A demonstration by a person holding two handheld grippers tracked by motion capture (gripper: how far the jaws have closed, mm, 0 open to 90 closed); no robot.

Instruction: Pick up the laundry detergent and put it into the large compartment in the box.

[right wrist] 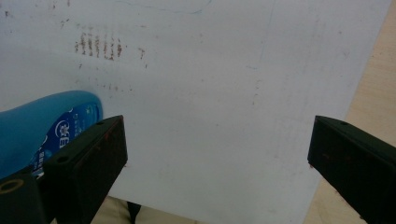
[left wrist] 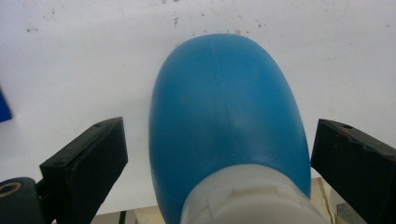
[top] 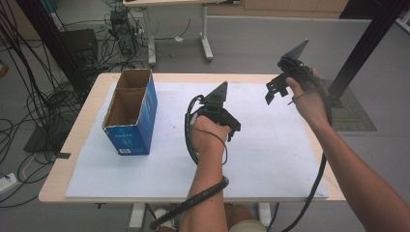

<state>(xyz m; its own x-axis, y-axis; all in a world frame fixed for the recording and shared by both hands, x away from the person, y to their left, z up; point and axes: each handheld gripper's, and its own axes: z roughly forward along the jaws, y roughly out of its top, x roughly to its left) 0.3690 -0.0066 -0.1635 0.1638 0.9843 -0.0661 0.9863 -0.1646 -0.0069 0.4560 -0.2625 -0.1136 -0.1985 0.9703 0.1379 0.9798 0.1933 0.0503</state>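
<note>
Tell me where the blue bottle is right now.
In the left gripper view the blue bottle lies on the white mat between the open jaws of the left gripper, its white cap nearest the camera.

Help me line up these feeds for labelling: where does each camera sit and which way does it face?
High view: above the person's side, facing forward and down on the table and box; forearms, both grippers show.
Left gripper view: rides the left gripper, facing a blue bottle.
Right gripper view: rides the right gripper, facing the white mat.
Both gripper views share the bottle.
</note>
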